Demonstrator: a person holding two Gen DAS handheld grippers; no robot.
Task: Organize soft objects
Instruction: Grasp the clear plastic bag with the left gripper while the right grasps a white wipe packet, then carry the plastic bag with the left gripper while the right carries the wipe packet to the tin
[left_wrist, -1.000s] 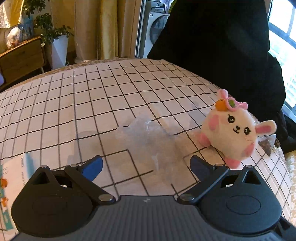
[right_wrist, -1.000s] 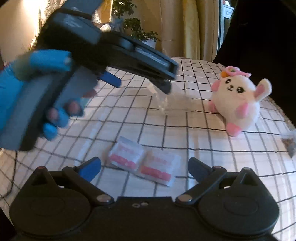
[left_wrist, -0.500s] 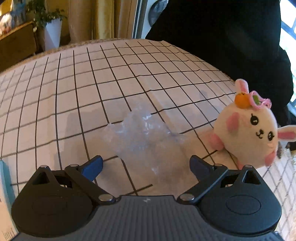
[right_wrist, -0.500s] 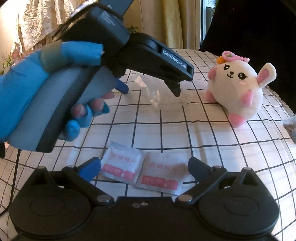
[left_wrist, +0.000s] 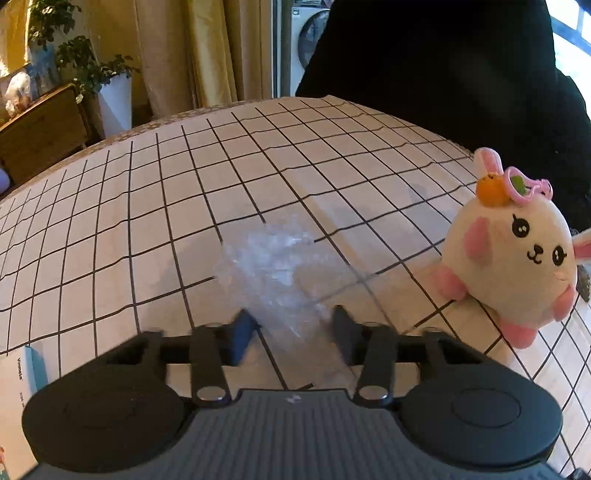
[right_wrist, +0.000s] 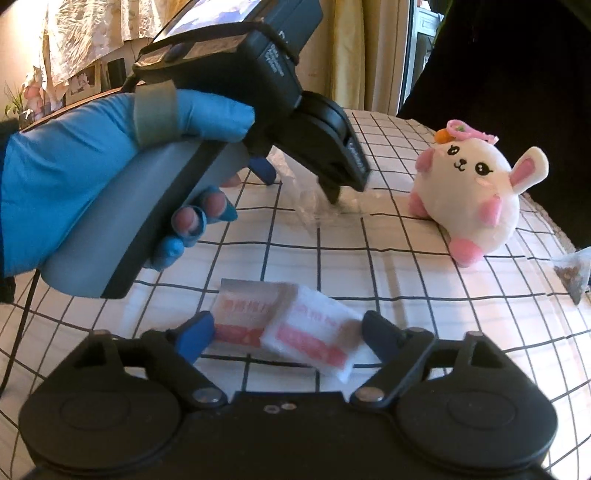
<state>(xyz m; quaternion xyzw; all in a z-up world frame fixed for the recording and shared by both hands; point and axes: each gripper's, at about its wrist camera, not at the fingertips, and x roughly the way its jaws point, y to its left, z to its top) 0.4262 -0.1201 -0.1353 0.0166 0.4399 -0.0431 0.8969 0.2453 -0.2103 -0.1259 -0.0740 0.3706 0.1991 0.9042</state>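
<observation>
A white cloth with a black grid (left_wrist: 155, 229) covers the table, with yellow curtains and a potted plant behind. The plush rabbit (right_wrist: 476, 192) sits near the far right edge. Just left of it lies a crumpled clear plastic bag (left_wrist: 273, 269); the left gripper (left_wrist: 291, 328), held in a blue-gloved hand (right_wrist: 74, 184), has just been closing, its jaws narrowed around the bag, though I cannot tell if the pads press it. Nearer than the rabbit, 2 white sachets with red, unreadable print (right_wrist: 295, 328) lie between the right gripper (right_wrist: 284, 336) fingers, which have just been closing but stand spread. A tea bag (right_wrist: 572, 273) rests right of the rabbit.
</observation>
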